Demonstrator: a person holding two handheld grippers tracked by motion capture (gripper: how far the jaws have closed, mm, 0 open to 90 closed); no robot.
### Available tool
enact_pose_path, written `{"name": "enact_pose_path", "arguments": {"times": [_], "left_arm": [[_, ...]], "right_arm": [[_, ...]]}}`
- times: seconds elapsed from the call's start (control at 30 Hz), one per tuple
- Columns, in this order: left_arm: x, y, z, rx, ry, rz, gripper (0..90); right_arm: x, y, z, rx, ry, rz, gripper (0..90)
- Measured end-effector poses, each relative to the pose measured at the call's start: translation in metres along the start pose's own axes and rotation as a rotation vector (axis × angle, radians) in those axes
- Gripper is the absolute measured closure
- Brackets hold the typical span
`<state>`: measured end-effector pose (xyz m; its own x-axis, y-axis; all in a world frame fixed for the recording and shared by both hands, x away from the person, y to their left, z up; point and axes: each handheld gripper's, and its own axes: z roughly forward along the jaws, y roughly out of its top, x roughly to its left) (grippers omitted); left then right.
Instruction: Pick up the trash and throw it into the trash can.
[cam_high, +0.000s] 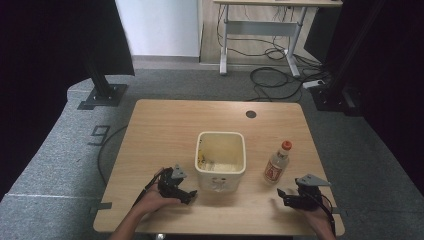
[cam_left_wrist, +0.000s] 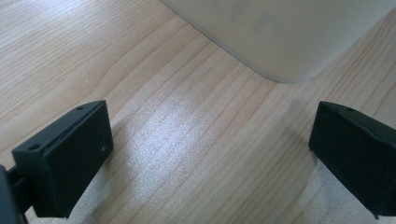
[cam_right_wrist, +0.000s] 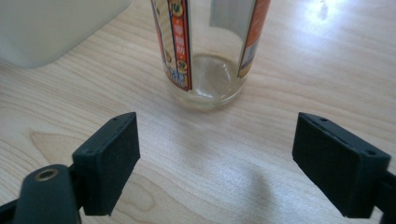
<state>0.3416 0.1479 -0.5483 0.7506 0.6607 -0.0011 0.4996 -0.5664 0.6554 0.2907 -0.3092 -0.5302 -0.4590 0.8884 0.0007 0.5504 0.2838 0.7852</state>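
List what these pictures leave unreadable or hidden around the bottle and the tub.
- Bottle: right gripper view's top edge cuts off its cap.
- Bottle label: too small to read in the high view.
- Tub: left gripper view's frame cuts off all but its base.
- Tub's residue: too small to identify.

The tub (cam_high: 221, 159) stands mid-table (cam_high: 165, 125); the bottle (cam_high: 276, 163) (upright) is just to its right.

I found little that I could read. On the grey floor mat (cam_high: 60, 145) left of my table, a dark figure 9 (cam_high: 99, 134) was marked. The bottle (cam_high: 276, 165) with the orange cap carried a red and white label (cam_high: 270, 172); up close in my right gripper view its print (cam_right_wrist: 180, 42) was too blurred and cropped to make out.
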Motion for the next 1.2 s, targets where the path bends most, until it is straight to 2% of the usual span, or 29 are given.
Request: {"name": "enact_pose_path", "arguments": {"times": [0.2, 0.23, 0.43, 0.6, 1.2], "left_arm": [[0.000, 0.000, 0.000, -0.001, -0.002, 0.001, 0.0], [0.000, 0.000, 0.000, -0.001, -0.003, 0.002, 0.0], [0.000, 0.000, 0.000, 0.000, -0.004, 0.006, 0.0], [0.000, 0.000, 0.001, -0.002, -0.004, 0.003, 0.0], [0.000, 0.001, 0.001, -0.002, -0.007, 0.007, 0.0]], "right_arm": [[-0.001, 0.003, -0.006, -0.015, -0.009, 0.011, 16.2], [-0.002, 0.009, -0.011, -0.033, 0.003, 0.030, 16.2], [0.000, 0.018, -0.019, -0.049, 0.014, 0.018, 16.1], [-0.002, 0.023, -0.026, -0.061, 0.003, 0.027, 16.6], [-0.003, 0.044, -0.047, -0.161, 0.018, 0.038, 17.5]]}}
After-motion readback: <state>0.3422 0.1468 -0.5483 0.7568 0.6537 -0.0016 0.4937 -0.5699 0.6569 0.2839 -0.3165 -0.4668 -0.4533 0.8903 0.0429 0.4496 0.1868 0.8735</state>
